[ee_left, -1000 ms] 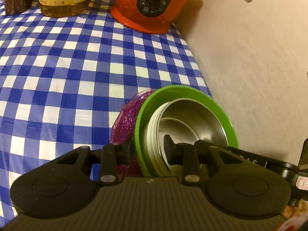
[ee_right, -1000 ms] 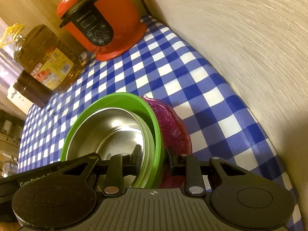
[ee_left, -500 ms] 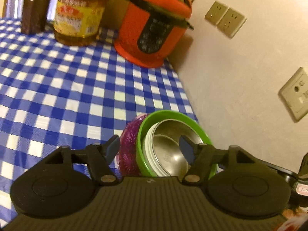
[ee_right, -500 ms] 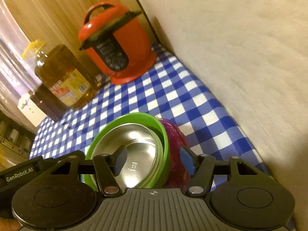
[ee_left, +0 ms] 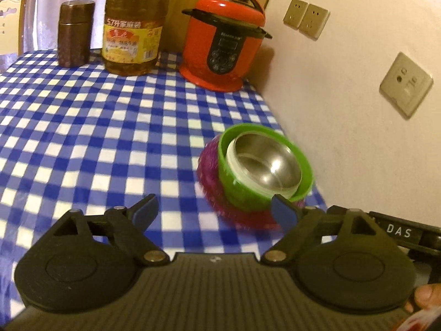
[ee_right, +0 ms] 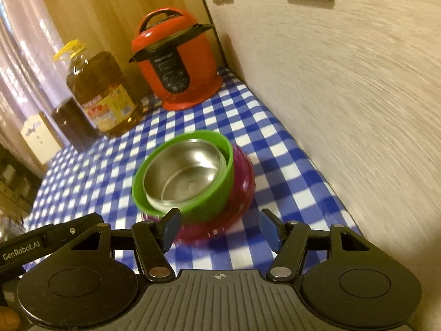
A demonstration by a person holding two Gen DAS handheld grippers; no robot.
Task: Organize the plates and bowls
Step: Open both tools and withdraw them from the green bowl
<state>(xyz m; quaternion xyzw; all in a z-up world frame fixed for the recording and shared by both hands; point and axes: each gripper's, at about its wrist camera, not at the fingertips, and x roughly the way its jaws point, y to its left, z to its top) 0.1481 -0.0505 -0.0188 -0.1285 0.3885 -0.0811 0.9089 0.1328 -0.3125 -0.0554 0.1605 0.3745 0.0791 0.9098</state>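
A nested stack stands on the blue checked tablecloth near the wall: a steel bowl (ee_left: 267, 162) inside a green bowl (ee_left: 239, 190), on a purple patterned plate (ee_left: 209, 171). The stack also shows in the right wrist view: steel bowl (ee_right: 184, 173), green bowl (ee_right: 209, 195), purple plate (ee_right: 242, 182). My left gripper (ee_left: 215, 212) is open and empty, just short of the stack. My right gripper (ee_right: 220, 226) is open and empty, also just short of it.
A red pressure cooker (ee_left: 223, 52), a big oil bottle (ee_left: 132, 30) and a brown canister (ee_left: 74, 33) stand at the table's far end. The wall (ee_left: 358, 110) with sockets runs along the right, close to the stack.
Both grippers let go of the green bowl's rim, opened wide and pulled back and up from the stack. The stack stays on the cloth.
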